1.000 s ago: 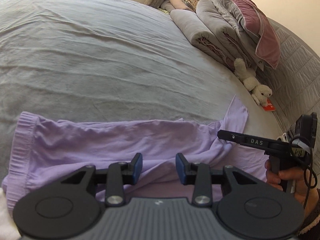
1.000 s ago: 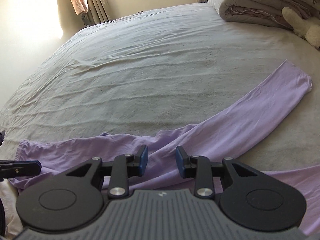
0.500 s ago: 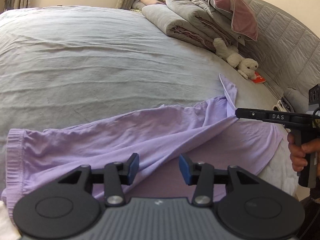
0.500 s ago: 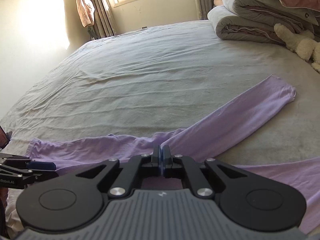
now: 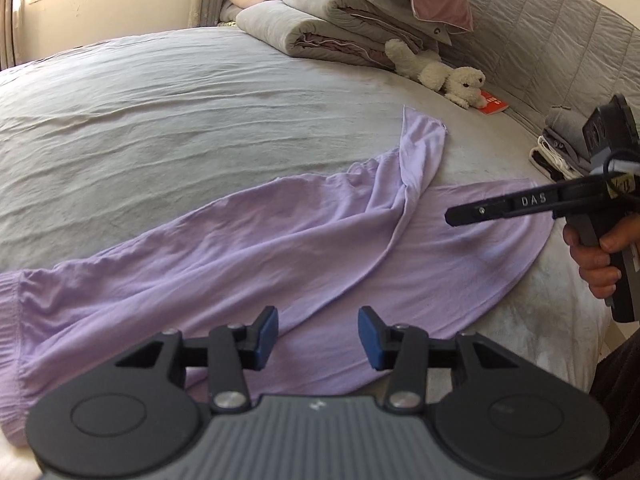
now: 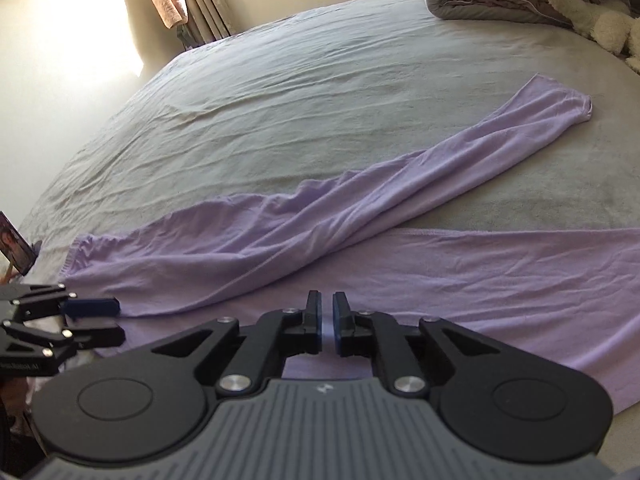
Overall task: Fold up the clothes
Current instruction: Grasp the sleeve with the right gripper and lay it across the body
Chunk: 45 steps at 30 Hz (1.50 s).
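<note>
A lilac garment (image 5: 280, 260) lies spread along the near edge of the grey bed (image 5: 160, 120), its ribbed band at the left. One long leg (image 6: 520, 128) runs off diagonally to the far right; the other (image 6: 500, 280) lies flat along the edge. My left gripper (image 5: 318, 328) hovers open just over the near part of the cloth, empty; the right wrist view shows it at the left (image 6: 114, 320). My right gripper (image 6: 327, 320) has its jaws a narrow gap apart with nothing between them. It hangs above the garment's right part (image 5: 452, 216), held by a hand (image 5: 600, 256).
Folded duvets (image 5: 340, 28), a pink pillow (image 5: 420, 0) and a white plush toy (image 5: 440, 72) lie by the quilted headboard (image 5: 560, 40). A red booklet (image 5: 492, 104) and a small pile of folded clothes (image 5: 560, 148) sit at the right. A phone (image 6: 16, 248) lies at the left.
The right gripper shut on the garment where the legs meet, then let go; its jaws now stand slightly apart and it has pulled back to the right. The left gripper stayed open.
</note>
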Each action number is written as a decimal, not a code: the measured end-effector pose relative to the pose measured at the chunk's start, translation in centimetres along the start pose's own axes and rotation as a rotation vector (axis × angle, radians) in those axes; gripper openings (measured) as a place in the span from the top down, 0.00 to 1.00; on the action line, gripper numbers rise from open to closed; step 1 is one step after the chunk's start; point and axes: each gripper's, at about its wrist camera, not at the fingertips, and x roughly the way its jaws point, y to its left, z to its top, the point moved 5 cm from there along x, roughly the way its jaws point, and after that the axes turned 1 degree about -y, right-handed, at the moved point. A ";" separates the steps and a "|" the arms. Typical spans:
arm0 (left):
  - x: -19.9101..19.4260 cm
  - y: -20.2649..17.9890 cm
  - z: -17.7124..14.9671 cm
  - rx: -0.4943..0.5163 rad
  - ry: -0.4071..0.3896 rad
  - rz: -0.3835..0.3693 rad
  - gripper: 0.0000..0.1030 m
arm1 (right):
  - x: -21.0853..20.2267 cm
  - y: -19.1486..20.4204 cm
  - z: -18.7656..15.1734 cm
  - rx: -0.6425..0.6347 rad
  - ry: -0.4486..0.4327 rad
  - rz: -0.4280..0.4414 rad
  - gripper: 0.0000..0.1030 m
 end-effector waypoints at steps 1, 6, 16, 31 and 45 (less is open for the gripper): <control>0.4 -0.3 0.1 0.006 -0.004 -0.003 0.56 | 0.1 0.0 0.4 0.014 -0.010 0.000 0.86; 2.5 -1.5 1.1 0.007 -0.030 -0.038 0.58 | 1.3 -0.6 2.3 0.063 -0.067 -0.047 0.77; 4.6 -3.7 1.6 0.076 -0.058 -0.052 0.66 | 4.9 -1.3 3.6 0.025 -0.104 -0.151 0.66; 3.9 -3.1 2.2 0.073 -0.104 -0.019 1.00 | 4.4 -2.0 3.9 -0.086 -0.168 -0.316 0.97; -2.1 -2.6 3.0 0.083 -0.263 -0.106 1.00 | -4.0 0.0 4.6 -0.083 -0.367 -0.188 0.97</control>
